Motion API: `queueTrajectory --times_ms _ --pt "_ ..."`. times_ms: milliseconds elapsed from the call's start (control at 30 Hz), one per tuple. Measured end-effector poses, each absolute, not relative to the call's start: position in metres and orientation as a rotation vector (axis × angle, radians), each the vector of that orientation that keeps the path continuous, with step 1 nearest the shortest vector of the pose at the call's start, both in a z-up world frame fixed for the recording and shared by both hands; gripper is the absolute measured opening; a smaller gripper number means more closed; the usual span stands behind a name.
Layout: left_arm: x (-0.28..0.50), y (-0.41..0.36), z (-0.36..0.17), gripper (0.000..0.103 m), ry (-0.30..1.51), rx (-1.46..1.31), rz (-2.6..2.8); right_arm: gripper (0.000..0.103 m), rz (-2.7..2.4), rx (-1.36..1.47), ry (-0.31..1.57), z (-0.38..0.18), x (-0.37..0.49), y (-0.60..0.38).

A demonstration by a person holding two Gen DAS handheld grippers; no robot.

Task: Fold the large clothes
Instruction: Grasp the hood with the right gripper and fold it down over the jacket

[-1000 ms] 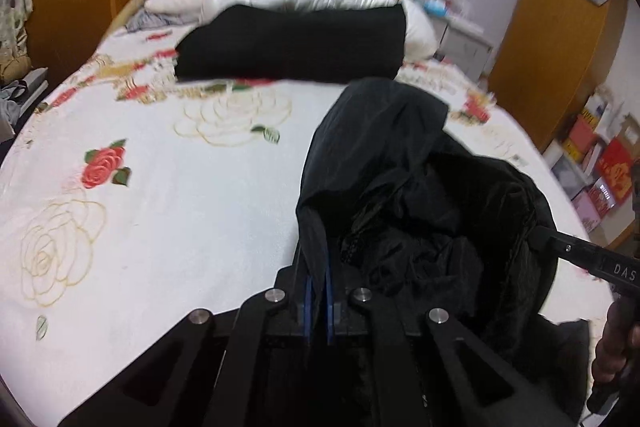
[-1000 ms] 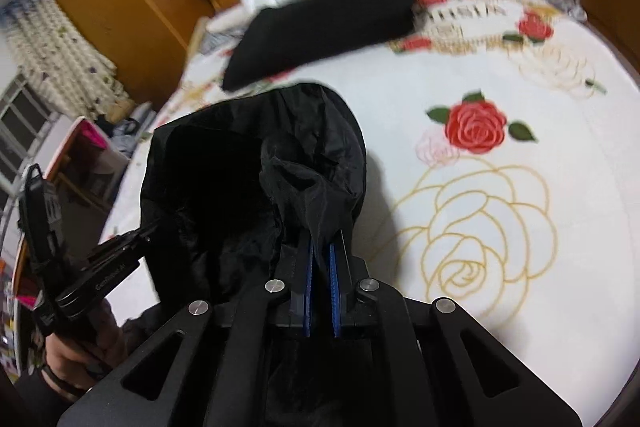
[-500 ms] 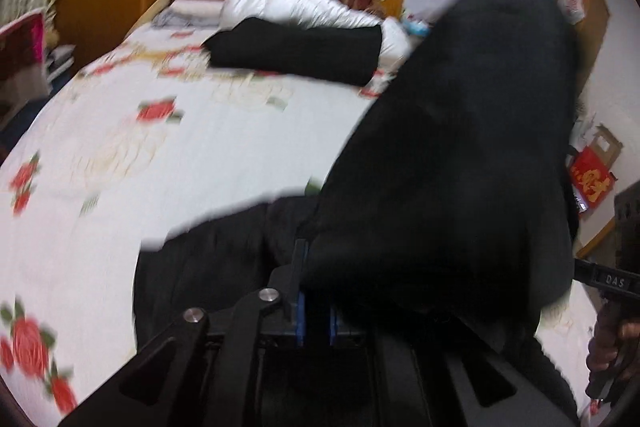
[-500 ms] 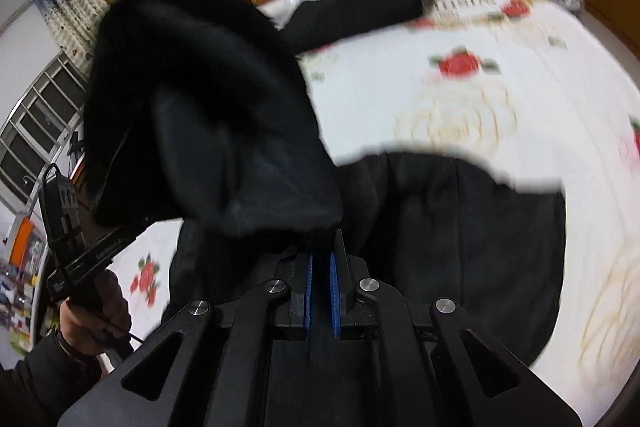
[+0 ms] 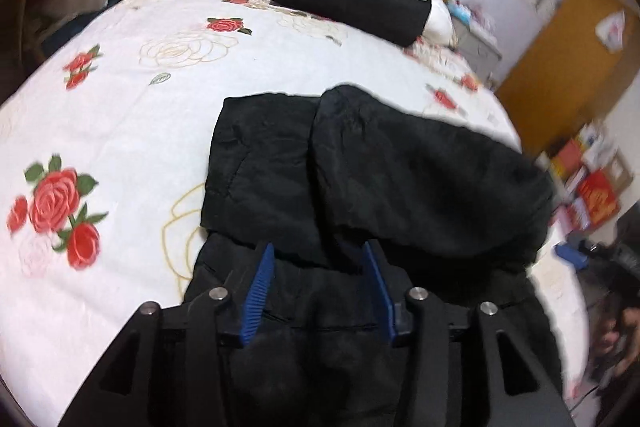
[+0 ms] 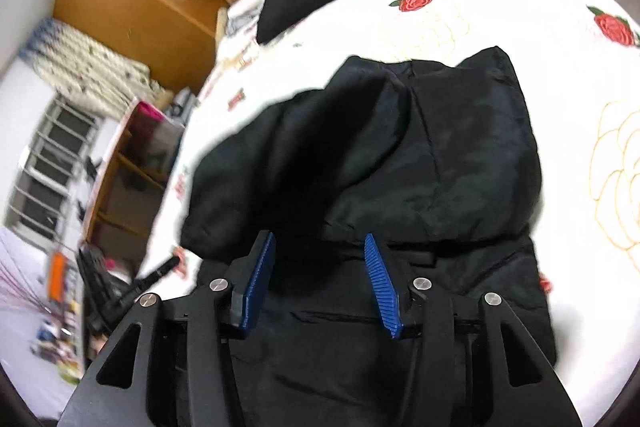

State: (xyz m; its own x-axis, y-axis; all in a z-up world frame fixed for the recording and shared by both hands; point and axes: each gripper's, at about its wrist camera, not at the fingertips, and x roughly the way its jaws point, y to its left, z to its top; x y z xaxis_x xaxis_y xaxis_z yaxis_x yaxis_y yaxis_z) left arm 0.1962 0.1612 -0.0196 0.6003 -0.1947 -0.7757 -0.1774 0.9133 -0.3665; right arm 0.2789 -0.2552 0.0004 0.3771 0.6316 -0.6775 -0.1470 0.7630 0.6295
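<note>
Since a second ago, the large black padded jacket (image 5: 400, 179) has been flipped over onto the white rose-patterned bedspread (image 5: 120, 115), folded, long axis across the bed. Left gripper (image 5: 318, 267) and right gripper (image 6: 320, 259) jaws are opening, pinching nothing.

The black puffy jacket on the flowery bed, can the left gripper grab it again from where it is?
Probably yes. The left gripper sits right over the black puffy jacket, its jaws opening with only jacket fabric under them, and nothing else lies in between on the flowery bed cover.
</note>
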Motion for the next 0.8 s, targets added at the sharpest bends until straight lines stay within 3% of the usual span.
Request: queueTrajectory --times_ms 133,333,400,433,600,800 --pt "0.205 0.149 -0.008 0.067 0.903 -0.560 -0.106 0.052 0.551 0.664 1.088 -0.002 0.299 -0.247" --pt "0.229 0.119 -0.039 0.068 1.004 -0.710 -0.177 0.052 0.555 0.732 1.155 -0.022 0.330 -0.219" --pt "0.235 0.108 -0.046 0.066 1.030 -0.743 -0.183 0.012 0.558 0.671 1.148 -0.020 0.334 -0.207" --pt "0.237 0.107 -0.047 0.066 1.028 -0.746 -0.179 0.005 0.559 0.649 1.145 -0.016 0.330 -0.203" --pt "0.219 0.121 -0.022 0.066 0.913 -0.694 -0.143 0.005 0.606 0.676 1.082 -0.007 0.290 -0.202" --pt "0.212 0.144 -0.023 0.066 0.908 -0.653 -0.073 0.002 0.489 0.683 1.249 -0.092 0.243 -0.198"
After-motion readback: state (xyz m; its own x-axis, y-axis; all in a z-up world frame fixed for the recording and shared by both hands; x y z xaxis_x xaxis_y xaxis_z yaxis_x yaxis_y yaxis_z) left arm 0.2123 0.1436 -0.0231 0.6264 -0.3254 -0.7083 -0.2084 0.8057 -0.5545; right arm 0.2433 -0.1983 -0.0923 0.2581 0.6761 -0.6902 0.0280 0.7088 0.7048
